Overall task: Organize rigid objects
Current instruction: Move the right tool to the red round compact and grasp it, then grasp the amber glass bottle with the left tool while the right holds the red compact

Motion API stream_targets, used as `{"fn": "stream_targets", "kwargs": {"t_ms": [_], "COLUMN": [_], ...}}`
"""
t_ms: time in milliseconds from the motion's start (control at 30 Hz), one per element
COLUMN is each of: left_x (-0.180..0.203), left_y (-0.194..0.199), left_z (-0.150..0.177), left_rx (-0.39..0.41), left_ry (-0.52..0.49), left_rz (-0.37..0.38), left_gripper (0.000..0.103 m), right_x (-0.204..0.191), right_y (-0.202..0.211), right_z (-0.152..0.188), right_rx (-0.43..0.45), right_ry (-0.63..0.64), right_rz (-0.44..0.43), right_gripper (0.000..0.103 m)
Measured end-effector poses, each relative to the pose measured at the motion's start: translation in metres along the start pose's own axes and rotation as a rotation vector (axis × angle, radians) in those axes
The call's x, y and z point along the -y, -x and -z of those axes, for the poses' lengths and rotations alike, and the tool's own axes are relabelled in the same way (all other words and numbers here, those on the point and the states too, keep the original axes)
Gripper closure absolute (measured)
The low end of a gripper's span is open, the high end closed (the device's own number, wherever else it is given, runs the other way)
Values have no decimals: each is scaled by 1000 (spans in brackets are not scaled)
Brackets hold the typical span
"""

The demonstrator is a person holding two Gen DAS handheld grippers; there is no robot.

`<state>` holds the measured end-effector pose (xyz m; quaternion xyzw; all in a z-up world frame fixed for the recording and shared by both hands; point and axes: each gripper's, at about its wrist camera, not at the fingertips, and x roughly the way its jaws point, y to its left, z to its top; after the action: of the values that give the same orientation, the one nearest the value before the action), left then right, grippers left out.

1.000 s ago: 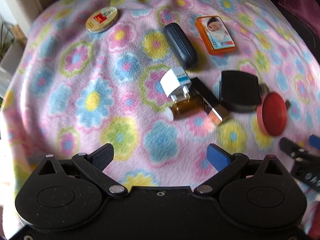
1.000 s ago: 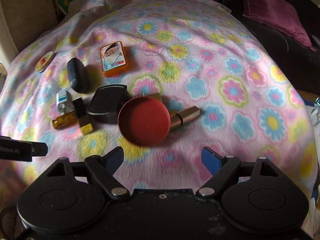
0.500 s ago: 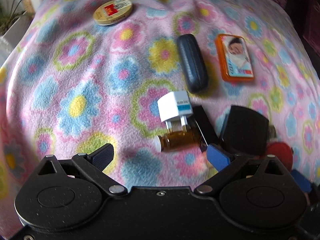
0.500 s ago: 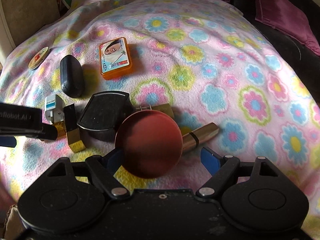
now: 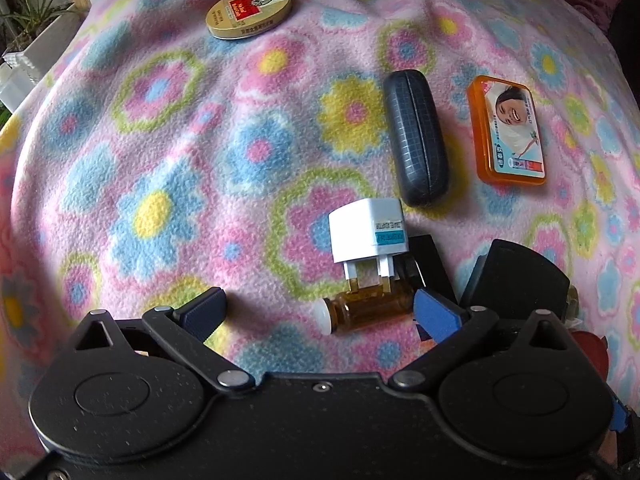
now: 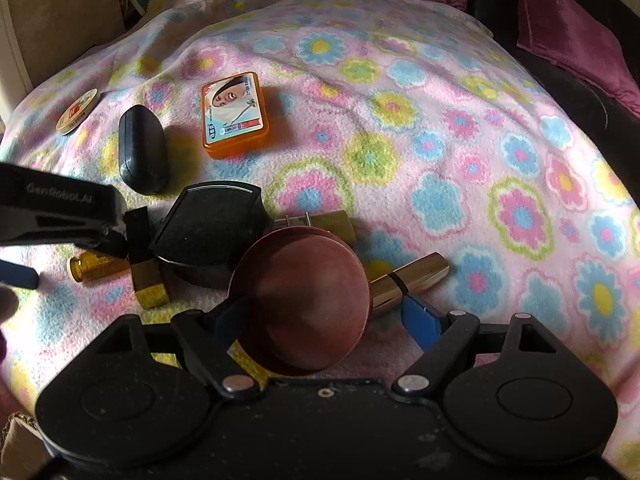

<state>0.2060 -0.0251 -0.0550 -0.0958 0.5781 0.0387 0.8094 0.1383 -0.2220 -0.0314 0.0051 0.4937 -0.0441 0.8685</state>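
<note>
Straddling the red round tin (image 6: 304, 300), the right gripper (image 6: 324, 316) stands about half open, its blue pads on either side of the tin; the left pad is hidden behind the rim, so whether either one presses cannot be told. That placement reads as lining up for a grasp across the tin's width. The tin lies tilted, leaning on the clutter behind it, probably because it sits on top of a gold lipstick tube (image 6: 408, 280) and a brass-coloured piece (image 6: 332, 222). Its inside shows nothing.

The left gripper (image 5: 318, 312) hangs wide open and holds nothing; the amber vial (image 5: 366, 308) with its white cap lies on its side between the pads, its base just beside the right one, which suggests the vial is this hand's target. The pins of the white plug adapter (image 5: 368, 234) rest across the vial. A black and gold box (image 6: 146, 264) lies against a black compact (image 6: 208, 226), which is closed, contents unseen.

Farther off on the flowered blanket (image 5: 160, 152), well apart from the pile, lie a dark glasses case (image 5: 416, 138), an orange tin (image 5: 508, 130) with a printed lid and, farthest, a gold round tin (image 5: 248, 12). All three are shut, so what they hold cannot be told
</note>
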Motion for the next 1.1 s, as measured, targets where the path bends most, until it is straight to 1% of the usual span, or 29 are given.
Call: {"fn": "stream_targets", "kwargs": {"t_ms": [67,167,333,467,567,700,833,867,900,933,967,1000,1033,1100], "left_x": [1,-2,-7,-22,-37,-49,-42,-39,-32,-24,-20,-17,-15,-12], "left_y": [-1,-6,-5,-4,-4,-3,-7,-7,-5,-4,-2,-1,-1,0], "left_z": [-1,-1,-2,-4,-8,-10,-8,-6,-3,2,3,5,6,7], "left_rx": [-2,-9,-31,-41,-35,-44,-34,-25,-12,6,20,31,36,41], "left_ry": [-3,-7,-86,-130,-113,-69,-101,-116,-135,-156,-175,-192,-204,-218], "left_rz": [1,4,-14,-75,-120,-105,-111,-115,-117,-115,-112,-106,-96,-91], "left_gripper": [6,5,4,5,5,5,6,8,15,19,24,32,35,35], "right_x": [1,2,2,2,1,0,1,1,1,1,0,-1,-2,-4], "right_y": [0,-1,0,1,3,4,4,3,3,3,3,2,2,2], "right_z": [0,0,1,2,2,3,2,2,2,2,2,2,3,4], "right_rx": [-1,-15,-18,-12,-6,-2,-4,-5,-6,-6,-7,-13,-18,-19], "right_ry": [-4,-14,-24,-19,-10,-6,-13,-13,-12,-9,-5,0,2,10], "right_rz": [-7,-31,-36,-37,-37,-37,-42,-44,-49,-54,-61,-70,-79,-72], "right_gripper": [23,33,33,32,32,32,32,33,37,39,49,60,64,65]}}
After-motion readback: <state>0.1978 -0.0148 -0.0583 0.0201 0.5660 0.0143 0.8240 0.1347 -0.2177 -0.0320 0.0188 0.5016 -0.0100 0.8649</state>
